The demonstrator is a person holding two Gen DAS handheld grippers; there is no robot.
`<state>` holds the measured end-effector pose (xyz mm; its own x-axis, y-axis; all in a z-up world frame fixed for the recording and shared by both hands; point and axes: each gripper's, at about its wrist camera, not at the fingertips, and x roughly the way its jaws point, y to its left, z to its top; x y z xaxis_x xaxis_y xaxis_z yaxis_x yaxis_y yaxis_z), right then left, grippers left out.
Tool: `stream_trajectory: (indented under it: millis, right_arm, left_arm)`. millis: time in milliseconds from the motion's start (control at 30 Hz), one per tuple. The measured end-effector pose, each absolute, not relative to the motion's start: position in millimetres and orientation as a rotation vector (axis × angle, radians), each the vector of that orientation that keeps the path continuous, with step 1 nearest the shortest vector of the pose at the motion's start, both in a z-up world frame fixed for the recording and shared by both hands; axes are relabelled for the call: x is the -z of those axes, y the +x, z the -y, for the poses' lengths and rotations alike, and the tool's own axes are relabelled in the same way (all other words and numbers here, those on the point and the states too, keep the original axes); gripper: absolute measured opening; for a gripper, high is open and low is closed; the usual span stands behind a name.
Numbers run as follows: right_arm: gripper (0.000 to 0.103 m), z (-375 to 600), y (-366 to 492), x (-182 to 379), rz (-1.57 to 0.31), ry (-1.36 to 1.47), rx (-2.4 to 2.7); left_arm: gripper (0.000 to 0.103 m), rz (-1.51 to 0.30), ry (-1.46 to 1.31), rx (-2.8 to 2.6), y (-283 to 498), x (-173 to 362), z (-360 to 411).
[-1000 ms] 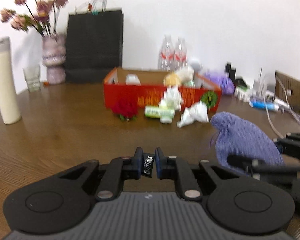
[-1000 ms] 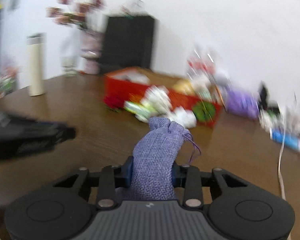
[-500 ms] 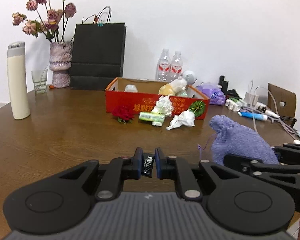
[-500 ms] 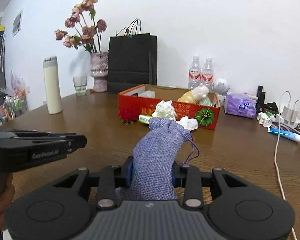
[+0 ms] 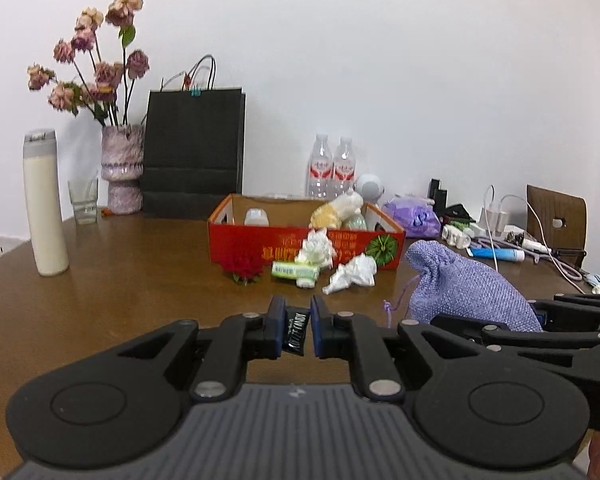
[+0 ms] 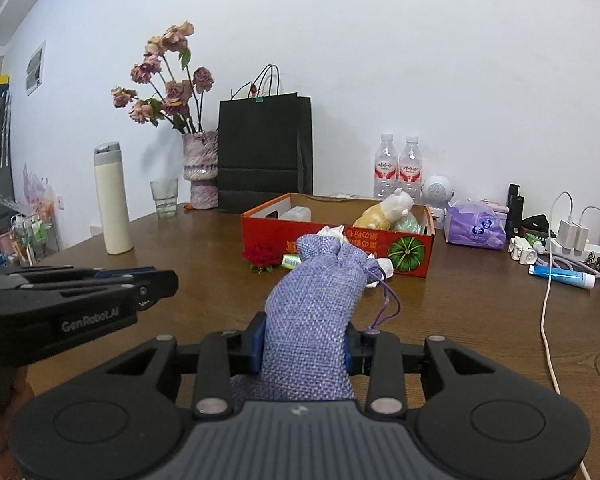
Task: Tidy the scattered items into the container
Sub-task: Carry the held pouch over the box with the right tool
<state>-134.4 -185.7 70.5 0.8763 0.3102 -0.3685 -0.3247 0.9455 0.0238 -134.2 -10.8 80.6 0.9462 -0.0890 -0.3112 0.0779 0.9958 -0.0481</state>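
Between claw [image 6: 302, 346] fingers, lavender woven pouch [image 6: 314, 312]

The lower end of the purple woven drawstring pouch [image 6: 312, 320] is hidden between the right gripper's [image 6: 302, 344] jaws. The small black printed packet [image 5: 295, 330] shows only a sliver, its lettering unreadable. The red cardboard box [image 6: 380, 242] hides its contents' lower parts.

A coarse-woven lilac cloth pouch [image 6: 312, 304] is showing rough against matt black plastic gripper [image 6: 304, 344] arms, above a glossy wood-grain counter [image 6: 460, 312].
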Motion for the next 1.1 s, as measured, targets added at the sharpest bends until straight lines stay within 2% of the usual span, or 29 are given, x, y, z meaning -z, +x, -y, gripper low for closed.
stream_trajectory:
  millis: [300, 500, 633, 767, 900, 1100]
  right_arm:
    - [0.033, 200, -73, -105, -0.352, 0.01, -0.351]
    - [0.034, 218, 28, -147, -0.359, 0.016, -0.376]
    - [0.034, 225, 113, -166, -0.452, 0.037, -0.393]
    - [0.034, 218, 194, -167, -0.586, -0.015, -0.33]
    - [0.034, 204, 255, -140, -0.705, -0.102, -0.314]
    - [0.035, 190, 303, -91, -0.832, -0.187, -0.337]
  left_arm:
    - [0.014, -0.271, -0.048, 0.137, -69, -115, 18]
    - [0.014, -0.34, -0.077, 0.252, 32, -146, 24]
    - [0.014, -0.44, -0.071, 0.253, 117, -155, 33]
    - [0.014, -0.572, -0.094, 0.247, 196, -138, 36]
    - [0.014, -0.748, -0.172, 0.2, 261, -105, 27]
    - [0.015, -0.843, -0.128, 0.183, 291, -66, 39]
